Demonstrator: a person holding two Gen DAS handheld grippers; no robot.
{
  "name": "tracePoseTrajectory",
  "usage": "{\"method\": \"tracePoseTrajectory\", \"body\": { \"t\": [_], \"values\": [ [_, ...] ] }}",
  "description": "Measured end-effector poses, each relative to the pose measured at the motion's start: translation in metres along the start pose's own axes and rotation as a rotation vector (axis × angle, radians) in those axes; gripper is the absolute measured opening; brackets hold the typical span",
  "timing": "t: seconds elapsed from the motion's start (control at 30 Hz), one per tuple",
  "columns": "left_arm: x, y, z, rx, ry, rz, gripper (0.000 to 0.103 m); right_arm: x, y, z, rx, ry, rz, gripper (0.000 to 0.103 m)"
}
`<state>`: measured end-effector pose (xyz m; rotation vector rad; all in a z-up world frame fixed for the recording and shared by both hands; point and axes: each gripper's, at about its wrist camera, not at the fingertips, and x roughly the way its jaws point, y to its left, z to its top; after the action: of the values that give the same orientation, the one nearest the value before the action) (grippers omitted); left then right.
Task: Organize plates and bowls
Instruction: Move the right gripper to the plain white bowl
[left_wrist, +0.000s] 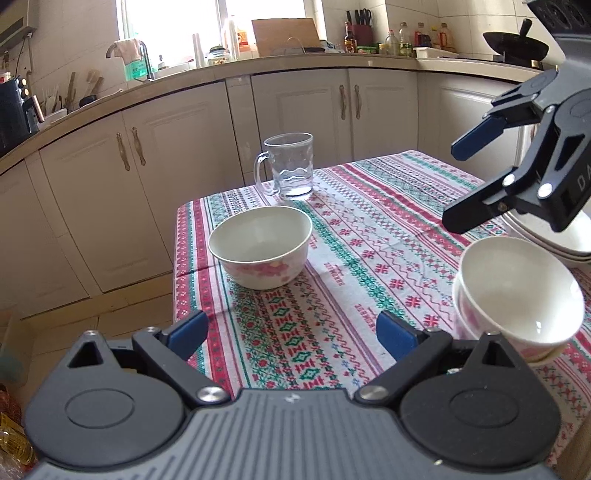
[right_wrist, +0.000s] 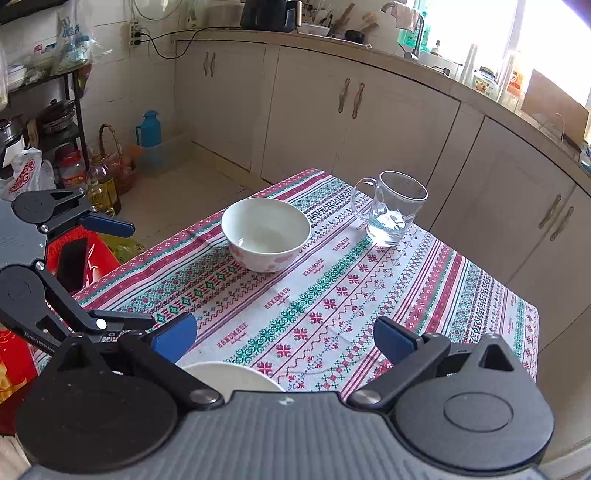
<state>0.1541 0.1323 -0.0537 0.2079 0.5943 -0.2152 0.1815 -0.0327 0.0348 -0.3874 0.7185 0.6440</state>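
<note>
A white bowl with pink flowers (left_wrist: 260, 245) (right_wrist: 266, 232) stands upright near the table's far left corner. In the left wrist view, two more flowered bowls (left_wrist: 517, 295) sit nested and tilted at the right, with a stack of white plates (left_wrist: 576, 240) behind them. My left gripper (left_wrist: 291, 336) (right_wrist: 136, 275) hovers open over the cloth, short of the single bowl, with nothing between its blue pads. My right gripper (right_wrist: 284, 338) (left_wrist: 458, 184) is open too and holds nothing. It hangs above the plates and nested bowls. A white rim (right_wrist: 229, 376) shows just under it.
A glass mug (left_wrist: 290, 166) (right_wrist: 391, 214) stands behind the single bowl near the table's far edge. The patterned tablecloth (left_wrist: 351, 240) (right_wrist: 332, 295) covers the table. Cream cabinets (left_wrist: 295, 103) run behind. A red box (right_wrist: 88, 258), an oil bottle (right_wrist: 101, 192) and a basket (right_wrist: 114, 162) sit on the floor.
</note>
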Motion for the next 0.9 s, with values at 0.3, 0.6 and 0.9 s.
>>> {"method": "tracePoseTrajectory", "body": {
  "t": [0.3,0.6,0.9],
  "values": [
    [0.043,0.013,0.010,-0.038,-0.022,0.012,0.097,0.032,-0.015,0.023,0.044,0.029,0.040,0.103],
    [0.073,0.022,0.012,-0.033,-0.021,0.029,0.097,0.059,-0.022,0.046,0.004,0.050,0.051,0.103],
    [0.094,0.033,0.016,-0.044,-0.046,-0.006,0.097,0.103,-0.021,0.075,-0.061,0.071,0.081,0.103]
  ]
}}
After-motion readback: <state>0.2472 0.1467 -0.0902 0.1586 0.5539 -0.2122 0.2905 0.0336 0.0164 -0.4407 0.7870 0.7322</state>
